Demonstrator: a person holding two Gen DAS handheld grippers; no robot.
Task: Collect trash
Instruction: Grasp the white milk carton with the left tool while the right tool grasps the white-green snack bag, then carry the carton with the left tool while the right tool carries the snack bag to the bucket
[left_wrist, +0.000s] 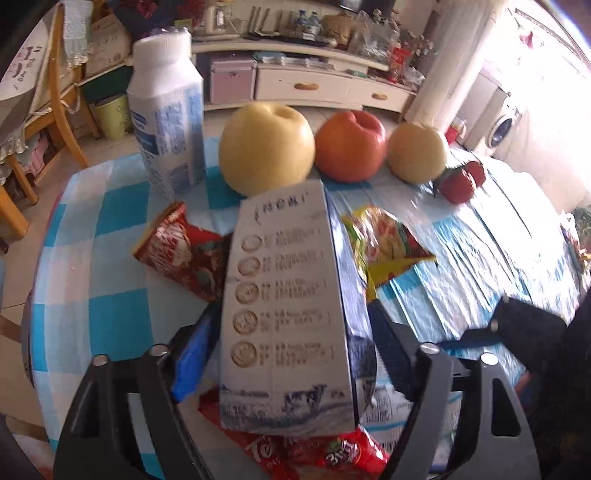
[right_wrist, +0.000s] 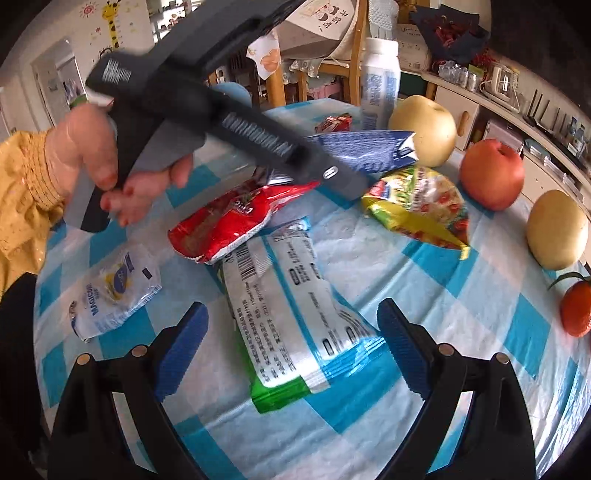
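My left gripper (left_wrist: 291, 332) is shut on a blue and white milk carton (left_wrist: 284, 295) and holds it above the table; the carton also shows in the right wrist view (right_wrist: 365, 151). Under it lie a red wrapper (left_wrist: 184, 254), a yellow-green wrapper (left_wrist: 388, 240) and a red snack bag (left_wrist: 317, 454). My right gripper (right_wrist: 291, 343) is open, its fingers on either side of a white, blue and green wrapper (right_wrist: 291, 314) on the table. A red bag (right_wrist: 229, 221), a yellow-green bag (right_wrist: 421, 206) and a small clear sachet (right_wrist: 114, 291) lie nearby.
A white bottle (left_wrist: 170, 122), two yellow pears (left_wrist: 266, 147), a red apple (left_wrist: 351, 147) and tangerines (left_wrist: 458, 182) stand at the table's far side. The table has a blue checked cloth (right_wrist: 461, 369). Chairs and a cabinet lie beyond.
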